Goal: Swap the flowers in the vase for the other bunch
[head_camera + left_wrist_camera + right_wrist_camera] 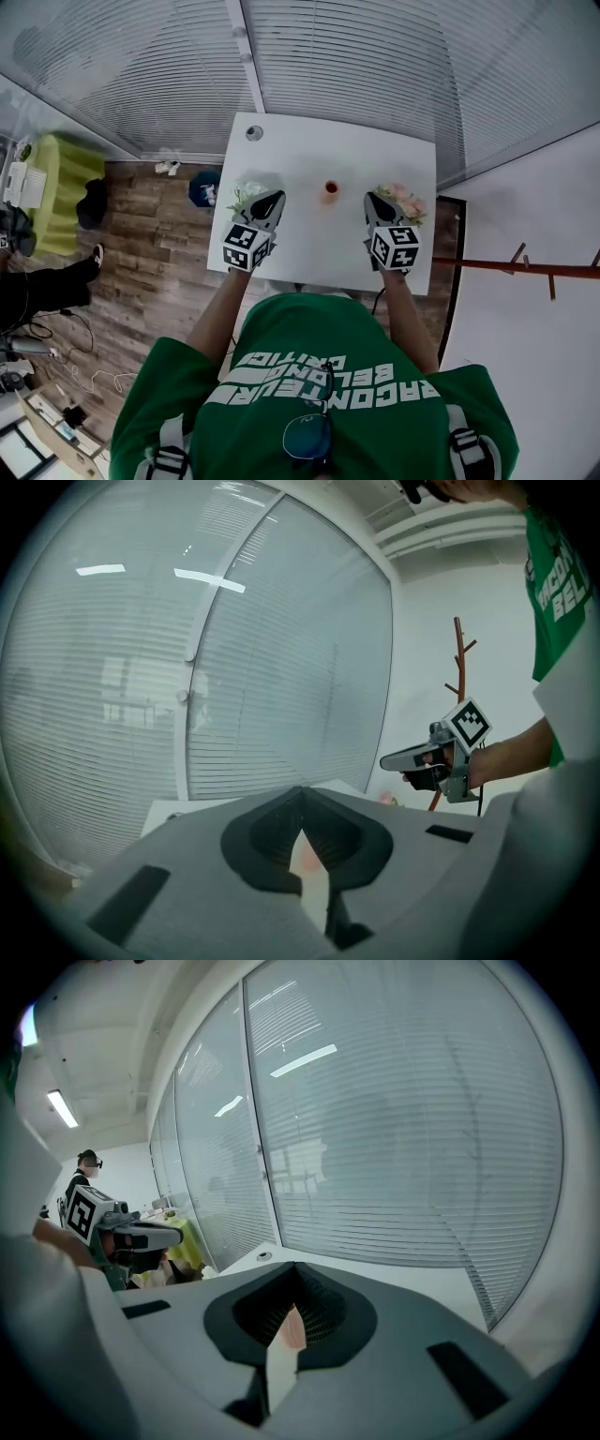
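The left gripper (274, 200) is clenched on nothing, its jaws pressed together in its own view (302, 810), and the right gripper (372, 199) is closed and empty too (292, 1283). Both hover over the near half of the white table (309, 248), pointing away from the person. A white bunch (244, 194) lies just beside the left gripper's tip, and a pink bunch (406, 200) lies just beside the right one. The small reddish vase (330, 188) stands between them, mid-table and apart from both. A round hole (254, 132) sits in the table's far left corner. Beyond the far edge rises a glass wall with blinds (347, 66). Wood floor (141, 220) runs off to the left, where a low shape under a green cloth (66, 178) stands, and a white wall (534, 197) closes the right side.

The head view alone shows the flowers and vase laid out together. The left gripper view looks across to the right gripper (394, 759) in its hand, with a brown coat rack (458, 667) upright against the wall behind it — in the head view it is only a thin brown bar (525, 268). The right gripper view looks the other way to the left gripper (173, 1235). Past it are the green cloth (190, 1239) and a person (84, 1174) standing far back, whom no other view shows.
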The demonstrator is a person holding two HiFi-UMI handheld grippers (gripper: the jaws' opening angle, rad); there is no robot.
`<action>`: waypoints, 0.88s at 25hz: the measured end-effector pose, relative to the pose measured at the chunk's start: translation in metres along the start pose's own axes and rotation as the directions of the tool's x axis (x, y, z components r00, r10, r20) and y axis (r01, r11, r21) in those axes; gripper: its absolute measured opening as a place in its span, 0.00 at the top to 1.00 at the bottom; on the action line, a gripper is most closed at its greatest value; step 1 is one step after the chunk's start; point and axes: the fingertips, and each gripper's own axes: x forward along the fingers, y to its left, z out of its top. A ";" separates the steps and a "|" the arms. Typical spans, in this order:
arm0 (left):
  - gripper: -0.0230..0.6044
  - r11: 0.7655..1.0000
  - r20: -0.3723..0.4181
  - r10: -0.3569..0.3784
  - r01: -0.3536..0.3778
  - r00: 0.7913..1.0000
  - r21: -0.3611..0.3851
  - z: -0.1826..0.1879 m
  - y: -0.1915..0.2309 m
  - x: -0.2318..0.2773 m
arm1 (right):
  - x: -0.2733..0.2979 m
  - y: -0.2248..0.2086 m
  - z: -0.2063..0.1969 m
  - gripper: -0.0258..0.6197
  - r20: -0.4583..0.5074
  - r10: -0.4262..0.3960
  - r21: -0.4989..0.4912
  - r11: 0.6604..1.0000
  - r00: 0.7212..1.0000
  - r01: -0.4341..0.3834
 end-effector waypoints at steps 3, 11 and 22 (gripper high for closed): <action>0.95 0.999 -0.015 0.047 -0.047 0.999 -0.016 -0.008 0.020 -0.010 | 0.006 0.006 0.000 0.94 -0.007 0.013 -0.003 1.000 1.000 -0.013; 0.95 0.979 -0.112 0.183 -0.191 0.977 -0.072 -0.058 0.079 -0.043 | 0.019 0.031 -0.009 0.94 -0.037 0.077 -0.001 0.997 0.996 -0.077; 0.82 0.957 -0.258 0.187 -0.236 0.948 -0.171 -0.117 0.127 -0.054 | 0.080 0.136 -0.023 0.94 -0.140 0.286 -0.068 0.952 0.948 -0.297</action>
